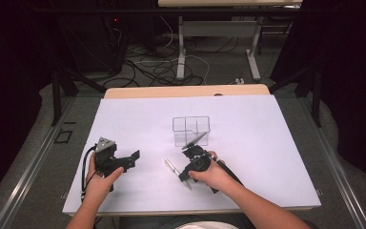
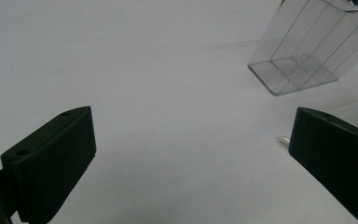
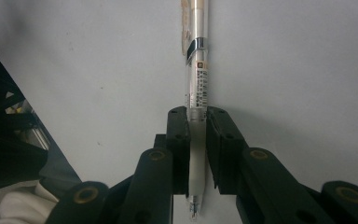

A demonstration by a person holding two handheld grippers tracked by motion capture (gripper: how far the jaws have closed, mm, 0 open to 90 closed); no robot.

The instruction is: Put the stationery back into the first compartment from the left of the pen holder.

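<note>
Right fingers (image 3: 196, 154) clamping pen (image 3: 198, 70), left fingers (image 2: 186, 158) wide

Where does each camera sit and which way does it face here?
High view: above the person's side, looking forward and down on the white table; both forearms, the left gripper and right gripper show.
Left gripper view: on the left gripper, looking between its wide-apart black jaws at the clear plastic compartment box.
Right gripper view: on the right gripper, looking along jaws closed on the clear-barrelled pen.
Shared: the box in the high and left gripper views; the pen in the high and right gripper views.
</note>
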